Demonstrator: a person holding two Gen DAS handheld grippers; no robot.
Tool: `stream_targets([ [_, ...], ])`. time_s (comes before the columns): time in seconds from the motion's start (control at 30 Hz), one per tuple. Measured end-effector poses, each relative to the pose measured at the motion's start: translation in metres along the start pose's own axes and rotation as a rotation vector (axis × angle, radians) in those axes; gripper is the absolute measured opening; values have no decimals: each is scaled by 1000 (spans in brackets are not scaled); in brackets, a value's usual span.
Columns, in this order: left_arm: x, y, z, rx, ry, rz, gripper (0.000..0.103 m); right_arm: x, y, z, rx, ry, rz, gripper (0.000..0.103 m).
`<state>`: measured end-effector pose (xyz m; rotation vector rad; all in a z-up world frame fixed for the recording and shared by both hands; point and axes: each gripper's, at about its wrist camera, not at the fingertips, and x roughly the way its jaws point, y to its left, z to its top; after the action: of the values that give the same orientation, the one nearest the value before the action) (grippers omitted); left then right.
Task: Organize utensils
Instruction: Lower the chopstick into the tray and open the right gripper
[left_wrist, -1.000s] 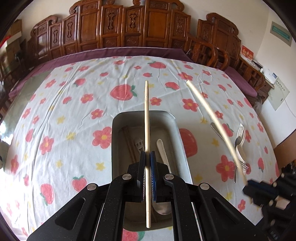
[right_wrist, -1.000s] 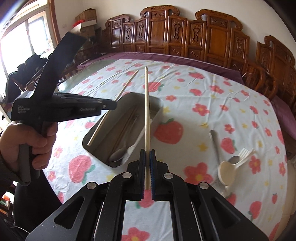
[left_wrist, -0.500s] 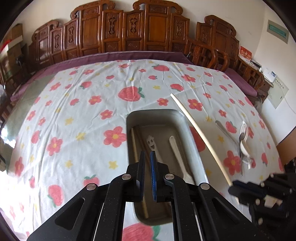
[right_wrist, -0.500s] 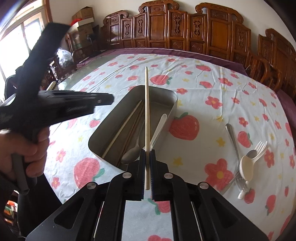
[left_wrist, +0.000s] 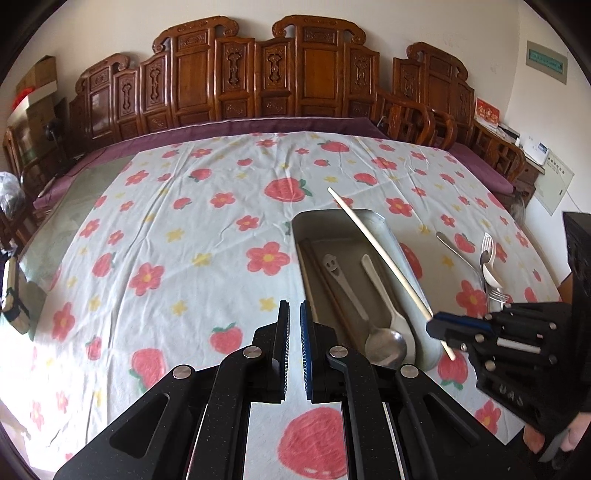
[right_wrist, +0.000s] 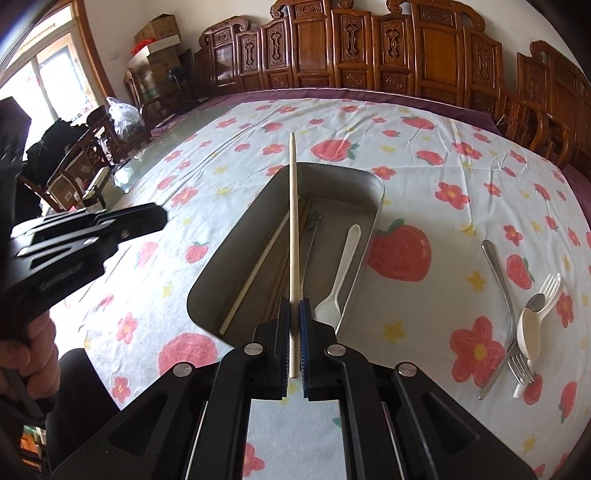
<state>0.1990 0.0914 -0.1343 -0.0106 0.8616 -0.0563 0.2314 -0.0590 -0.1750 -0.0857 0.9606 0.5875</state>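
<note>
Right gripper (right_wrist: 293, 334): fingers closed on a pale chopstick (right_wrist: 293, 229), held near its butt end; the shaft points forward over the metal tray (right_wrist: 369, 206).
Left gripper (left_wrist: 293, 347): fingers nearly together with a thin gap, holding nothing; it hovers above the tablecloth (left_wrist: 166, 240) just left of the tray.
Tray contents: one pale chopstick lying along the left side (right_wrist: 255, 273), darker sticks beside it, a smiley-handled metal utensil (left_wrist: 343, 280), a metal spoon (left_wrist: 386, 345), a white plastic spoon (right_wrist: 340, 273).
Outstanding items: loose cluster on the cloth, well right of the tray, comprising a metal-handled piece (right_wrist: 498, 273), a white spoon (right_wrist: 530, 328) and forks (right_wrist: 550, 288).
Step in hand (judged): depositing the held chopstick in the tray.
Handling advice: lower the tip first, line the shaft up with the chopstick already lying there, release only when low, so it neither bounces out nor lands across the spoons.
Risk: a thin round stick rolls readily; a tilted release may leave it propped on the tray rim.
</note>
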Motion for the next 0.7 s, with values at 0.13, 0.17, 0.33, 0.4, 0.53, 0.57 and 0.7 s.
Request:
stream_targets([
  [0.13, -1, 6, -6, -10, -4, 0, 5, 9, 2, 4, 0, 11, 6, 6],
  [0.17, 0, 7, -7, -10, -2, 0, 5, 10, 2, 6, -2, 11, 10, 6],
  [0.33, -2, 9, -8, 1, -7, 1, 5, 16, 3, 5, -13, 21, 16, 7],
  [0.4, -2, 9, -9, 6, -8, 3, 5, 16, 3, 3, -18, 19, 15, 7],
  [0.53, -2, 6, -11, 17, -6, 3, 5, 5, 1, 0, -10, 1, 19, 7],
  [0.57, -2, 5, -11, 20, -7, 1, 5, 1, 1, -1, -13, -5, 16, 7],
  [0.7, -4, 0, -13, 33, -10, -9, 5, -17, 3, -7, -45, -21, -4, 7],
])
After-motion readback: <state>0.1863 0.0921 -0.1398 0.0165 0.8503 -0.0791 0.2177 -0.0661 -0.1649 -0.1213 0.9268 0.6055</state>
